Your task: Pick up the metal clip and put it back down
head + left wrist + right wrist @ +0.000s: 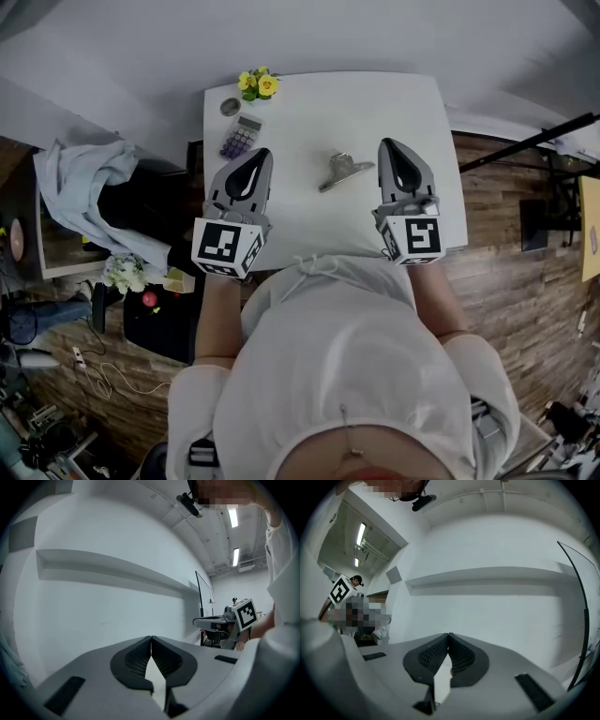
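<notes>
The metal clip (344, 172) was silvery, with a broad head and narrower handles. It lay flat on the white desk (309, 112), free of any grip, near the middle, set diagonally with its head far-right and its handles near-left.

Calculator (240, 138), yellow flowers (259, 84), white table (375, 112)

The left gripper (259, 155) and the right gripper (390, 145) are held level, side by side and well apart, both pointed away from the body. The jaws of each are closed tip to tip, and nothing is gripped between them.
</notes>
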### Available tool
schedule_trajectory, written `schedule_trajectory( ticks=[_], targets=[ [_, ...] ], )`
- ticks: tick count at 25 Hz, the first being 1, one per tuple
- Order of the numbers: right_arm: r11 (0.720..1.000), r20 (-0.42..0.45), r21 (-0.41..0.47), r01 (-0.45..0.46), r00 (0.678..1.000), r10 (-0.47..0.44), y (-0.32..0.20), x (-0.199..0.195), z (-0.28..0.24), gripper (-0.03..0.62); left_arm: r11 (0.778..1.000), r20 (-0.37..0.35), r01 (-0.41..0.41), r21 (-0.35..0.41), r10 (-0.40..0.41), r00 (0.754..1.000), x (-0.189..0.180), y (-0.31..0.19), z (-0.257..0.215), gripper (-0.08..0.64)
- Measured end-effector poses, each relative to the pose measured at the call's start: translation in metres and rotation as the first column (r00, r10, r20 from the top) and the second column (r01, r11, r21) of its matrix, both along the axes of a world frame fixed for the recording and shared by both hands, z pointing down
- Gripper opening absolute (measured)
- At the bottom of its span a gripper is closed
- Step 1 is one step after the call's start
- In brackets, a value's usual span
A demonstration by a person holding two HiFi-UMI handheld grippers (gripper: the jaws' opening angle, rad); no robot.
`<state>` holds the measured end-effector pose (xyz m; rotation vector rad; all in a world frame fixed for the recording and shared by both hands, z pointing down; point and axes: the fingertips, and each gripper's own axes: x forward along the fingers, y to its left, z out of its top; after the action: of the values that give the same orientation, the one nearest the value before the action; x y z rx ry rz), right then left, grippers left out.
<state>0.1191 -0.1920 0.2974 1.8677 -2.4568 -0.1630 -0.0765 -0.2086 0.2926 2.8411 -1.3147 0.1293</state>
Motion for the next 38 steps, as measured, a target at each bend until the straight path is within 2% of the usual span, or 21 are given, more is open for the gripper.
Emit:
schedule_trajectory(
  ticks=[8,16,38],
  targets=[
    [0.999,0.029,-0.05,0.019,0.999,-0.017,-0.003,0.005,0.01,0.003,1.0,0.004,-0.001,-0.006,0.001,1.0,0.004,-0.002,0.001,0.018],
    [0.994,0.02,-0.05,0.099,0.995,-0.098,0.0,-0.006,0.012,0.002,1.0,0.007,-0.008,-0.009,0.008,1.0,0.014,-0.004,0.001,0.018],
    [0.993,0.026,-0.053,0.11,0.994,-0.109,-0.014,0.002,0.011,0.002,0.999,0.044,-0.025,-0.023,0.026,0.999,0.034,-0.01,0.009,0.018]
  ],
)
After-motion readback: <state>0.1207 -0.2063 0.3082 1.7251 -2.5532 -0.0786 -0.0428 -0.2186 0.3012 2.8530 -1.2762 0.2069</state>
